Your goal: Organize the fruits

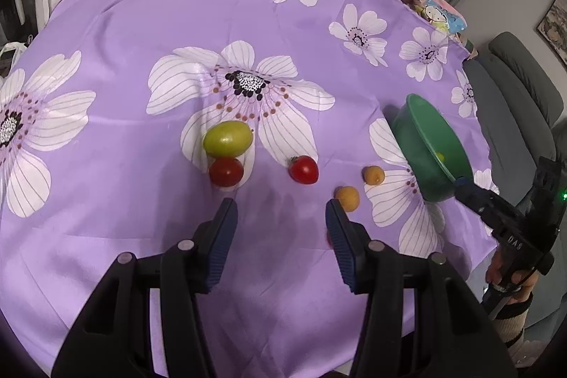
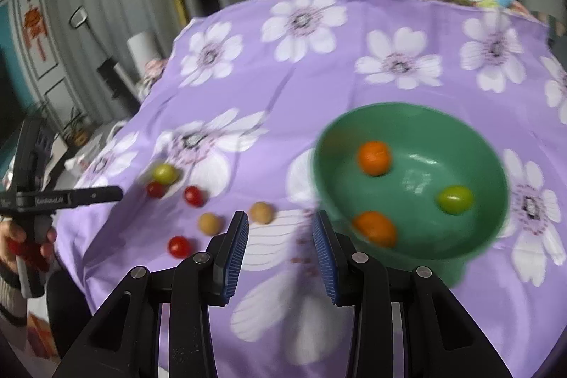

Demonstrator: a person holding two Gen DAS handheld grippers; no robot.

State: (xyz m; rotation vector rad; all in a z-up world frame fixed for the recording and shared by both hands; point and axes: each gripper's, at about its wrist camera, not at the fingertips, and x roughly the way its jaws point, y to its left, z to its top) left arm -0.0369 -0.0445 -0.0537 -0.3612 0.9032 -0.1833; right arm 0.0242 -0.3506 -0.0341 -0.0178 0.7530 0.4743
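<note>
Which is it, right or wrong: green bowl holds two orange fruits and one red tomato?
Wrong. The third fruit in the green bowl is a green fruit, not a red tomato; the right wrist view shows it beside the two orange fruits.

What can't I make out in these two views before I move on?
- Left wrist view: the green bowl is seen side-on, so its wall hides most of the fruit inside.
- Left wrist view: the nearest cherry tomato is almost hidden behind a finger of the left hand-held gripper.
- Right wrist view: motion blur. It is unclear whether the right hand-held gripper touches the bowl's rim.
</note>
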